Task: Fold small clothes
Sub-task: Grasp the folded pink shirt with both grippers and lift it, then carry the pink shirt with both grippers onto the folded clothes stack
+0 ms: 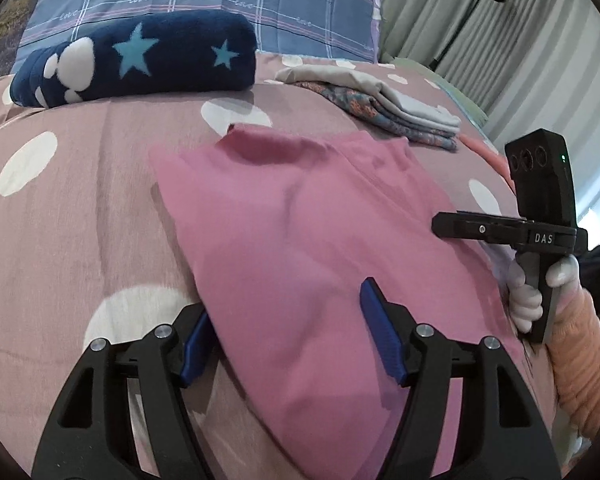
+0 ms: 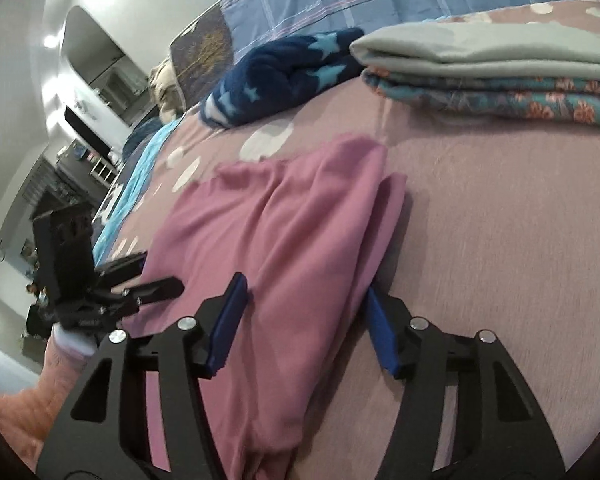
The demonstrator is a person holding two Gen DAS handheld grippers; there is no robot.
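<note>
Left wrist view, pink garment [image 1: 300, 216] straddled by both released grippers, folded stack [image 1: 384, 108] beyond, starred blanket [image 1: 140, 60] behind.

The left wrist view looks forward and down along the left tongs [image 1: 284, 340], close over the bed [image 1: 80, 200], toward the pillows. The right wrist view sits equally low behind the right tongs [image 2: 306, 324], facing across the bed. Both share the pink garment [image 1: 300, 208] and folded stack [image 1: 400, 112].
</note>
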